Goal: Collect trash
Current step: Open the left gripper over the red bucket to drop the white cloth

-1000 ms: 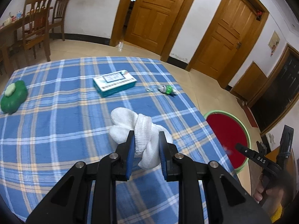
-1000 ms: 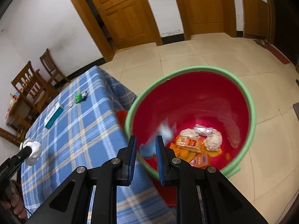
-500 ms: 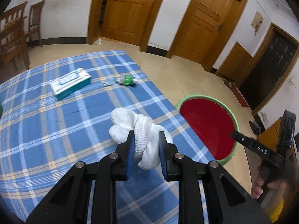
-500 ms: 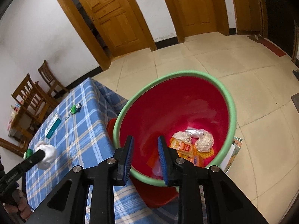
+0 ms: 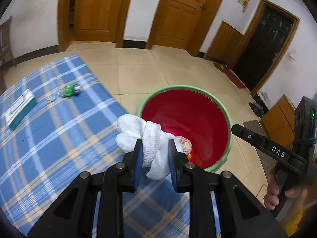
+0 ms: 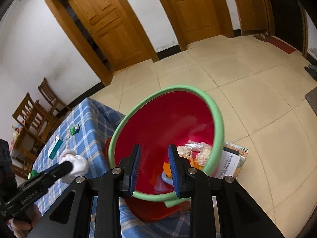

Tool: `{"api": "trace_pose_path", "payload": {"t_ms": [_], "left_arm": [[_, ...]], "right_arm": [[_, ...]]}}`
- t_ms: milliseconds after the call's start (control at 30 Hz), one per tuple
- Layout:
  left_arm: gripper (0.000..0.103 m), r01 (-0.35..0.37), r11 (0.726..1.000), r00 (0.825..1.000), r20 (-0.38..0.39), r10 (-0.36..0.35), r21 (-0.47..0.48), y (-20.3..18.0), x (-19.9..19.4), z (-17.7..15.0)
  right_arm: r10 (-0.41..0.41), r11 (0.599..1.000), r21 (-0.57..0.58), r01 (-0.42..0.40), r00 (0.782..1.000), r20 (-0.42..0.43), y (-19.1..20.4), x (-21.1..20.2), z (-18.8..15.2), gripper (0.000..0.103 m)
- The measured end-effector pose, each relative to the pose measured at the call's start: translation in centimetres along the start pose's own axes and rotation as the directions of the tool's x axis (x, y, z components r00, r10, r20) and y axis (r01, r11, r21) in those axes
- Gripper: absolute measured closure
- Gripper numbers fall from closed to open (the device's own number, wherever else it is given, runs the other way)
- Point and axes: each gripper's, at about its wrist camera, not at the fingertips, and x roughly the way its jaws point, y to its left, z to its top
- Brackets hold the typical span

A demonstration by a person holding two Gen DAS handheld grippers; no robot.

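My left gripper (image 5: 155,158) is shut on a white knotted cloth wad (image 5: 144,138), held above the table edge next to the red bin with a green rim (image 5: 228,119). The wad also shows in the right wrist view (image 6: 76,163). My right gripper (image 6: 154,166) is open and empty over the bin (image 6: 218,119), which holds orange wrappers, crumpled paper (image 6: 195,150) and a light blue item (image 6: 165,178). On the blue plaid table (image 5: 49,138) lie a small green wrapper (image 5: 69,90) and a teal-and-white box (image 5: 19,109).
Wooden doors (image 5: 95,10) line the far wall. Wooden chairs (image 6: 37,117) stand beyond the table. A printed box (image 6: 231,158) lies on the tiled floor beside the bin. A red stool (image 6: 150,208) sits under the bin's near edge.
My left gripper has swung right with the cloth wad, toward the bin. My right gripper has opened wider and the light blue item has dropped into the bin.
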Motion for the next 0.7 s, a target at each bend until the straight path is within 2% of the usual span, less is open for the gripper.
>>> {"api": "trace_pose_path", "payload": {"t_ms": [433, 567, 700], "left_arm": [[0.079, 0.065, 0.993, 0.997, -0.059, -0.059, 0.095, -3.7, 3.6, 1.3], [0.066, 0.078, 0.993, 0.996, -0.06, -0.072, 0.092, -3.4, 4.0, 1.6], [0.062, 0.078, 0.993, 0.996, -0.059, -0.073, 0.084, -3.1, 4.0, 1.8]], "right_arm": [[-0.008, 0.999, 0.053, 0.008, 1.0, 0.004, -2.5, -0.3, 0.3, 0.074], [-0.01, 0.998, 0.062, 0.01, 1.0, 0.003, -2.8, -0.2, 0.4, 0.074], [-0.014, 0.998, 0.067, 0.013, 1.0, 0.005, -2.9, -0.2, 0.5, 0.074]]}}
